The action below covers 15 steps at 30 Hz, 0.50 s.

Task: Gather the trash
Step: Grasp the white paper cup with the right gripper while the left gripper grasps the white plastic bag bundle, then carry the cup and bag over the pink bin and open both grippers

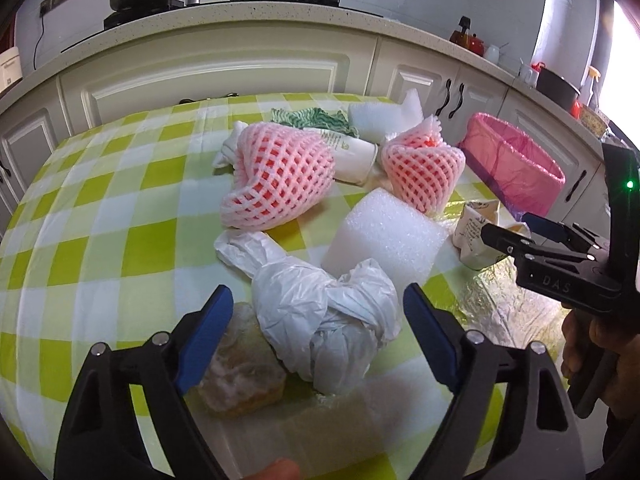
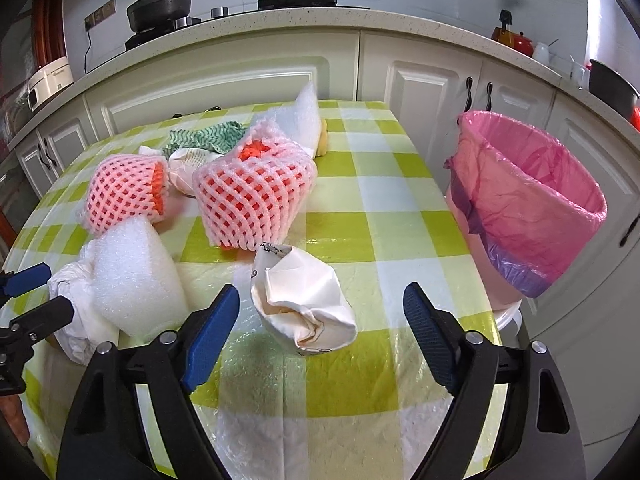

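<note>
Left gripper (image 1: 318, 340) wide around white bag (image 1: 320, 320), pads clear, right gripper (image 2: 320, 328) wide astride crumpled cup (image 2: 304, 308), bare cloth (image 2: 376, 240) rightward to table edge, pink-lined bin (image 2: 532, 200) just beyond.

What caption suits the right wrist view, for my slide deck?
Open right gripper straddles a crumpled paper cup on the checked tablecloth, pink-lined bin alongside.

Left-wrist view: left half of the surface (image 1: 80, 208) is bare checkered cloth, free passage. Centre and upper right are blocked by two pink foam nets (image 1: 276, 176), a foam block (image 1: 384, 236) and a white plastic bag (image 1: 320, 320). Right-wrist view: open lane on the right toward the pink-lined bin (image 2: 532, 200); crumpled paper cup (image 2: 300, 304) at centre.
</note>
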{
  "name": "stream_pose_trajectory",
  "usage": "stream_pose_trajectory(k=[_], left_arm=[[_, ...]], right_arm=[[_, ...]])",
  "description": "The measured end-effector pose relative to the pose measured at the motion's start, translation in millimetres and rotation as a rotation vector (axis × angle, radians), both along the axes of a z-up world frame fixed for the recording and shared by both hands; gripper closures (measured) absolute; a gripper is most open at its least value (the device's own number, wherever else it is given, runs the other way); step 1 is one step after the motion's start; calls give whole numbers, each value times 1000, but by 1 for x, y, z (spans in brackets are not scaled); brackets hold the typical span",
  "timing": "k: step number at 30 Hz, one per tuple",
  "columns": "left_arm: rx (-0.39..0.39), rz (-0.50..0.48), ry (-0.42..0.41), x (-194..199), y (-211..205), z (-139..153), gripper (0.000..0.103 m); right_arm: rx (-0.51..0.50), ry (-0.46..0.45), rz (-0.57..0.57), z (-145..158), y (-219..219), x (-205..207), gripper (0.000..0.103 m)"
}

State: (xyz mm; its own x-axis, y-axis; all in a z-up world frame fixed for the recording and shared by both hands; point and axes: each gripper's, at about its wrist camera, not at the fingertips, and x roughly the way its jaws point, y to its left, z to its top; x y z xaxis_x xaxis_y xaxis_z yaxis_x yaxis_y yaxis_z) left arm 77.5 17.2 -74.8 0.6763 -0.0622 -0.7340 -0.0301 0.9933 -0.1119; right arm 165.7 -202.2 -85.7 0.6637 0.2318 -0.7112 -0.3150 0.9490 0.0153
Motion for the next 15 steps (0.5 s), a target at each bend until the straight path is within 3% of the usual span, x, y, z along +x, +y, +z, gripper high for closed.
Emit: stream_pose_trajectory(k=[6, 9, 15], left_arm=[[34, -15, 43, 9, -5, -11, 39], [33, -19, 37, 9, -3, -9, 46], [25, -17, 5, 1, -2, 4, 49]], right_arm=[[0, 54, 28, -11, 4, 7, 53], [7, 52, 36, -10, 4, 6, 54], [34, 41, 36, -3, -1, -2, 54]])
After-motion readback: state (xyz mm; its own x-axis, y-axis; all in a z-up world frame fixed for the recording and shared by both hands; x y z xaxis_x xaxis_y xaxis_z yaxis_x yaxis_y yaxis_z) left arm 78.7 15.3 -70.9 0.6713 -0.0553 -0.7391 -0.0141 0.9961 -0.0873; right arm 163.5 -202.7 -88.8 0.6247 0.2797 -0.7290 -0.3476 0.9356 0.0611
